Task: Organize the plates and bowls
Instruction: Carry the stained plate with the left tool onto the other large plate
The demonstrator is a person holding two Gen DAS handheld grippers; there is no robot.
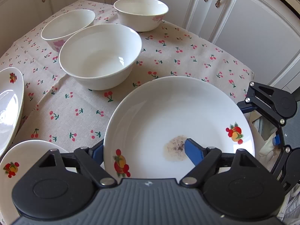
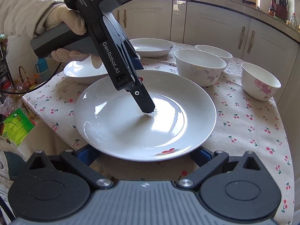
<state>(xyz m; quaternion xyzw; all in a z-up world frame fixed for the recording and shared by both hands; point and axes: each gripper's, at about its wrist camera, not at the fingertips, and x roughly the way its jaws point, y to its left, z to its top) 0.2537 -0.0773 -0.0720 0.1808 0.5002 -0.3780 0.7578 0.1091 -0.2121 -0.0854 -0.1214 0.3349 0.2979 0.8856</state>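
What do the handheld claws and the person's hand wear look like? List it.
Left claw: black angular body, grey handle, white lettering "DAS" and "GenRobot.AI", black cable trailing from the handle. Blue pads line the fingers. Right claw: black linkages, silver pivot bolts, ribbed grey housing. Hand: cream glove, pale padded sleeve.

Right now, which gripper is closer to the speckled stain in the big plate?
Left. The left gripper has one fingertip at the stain, the other outside the plate rim. The right gripper sits at the plate's edge, away from the stain.
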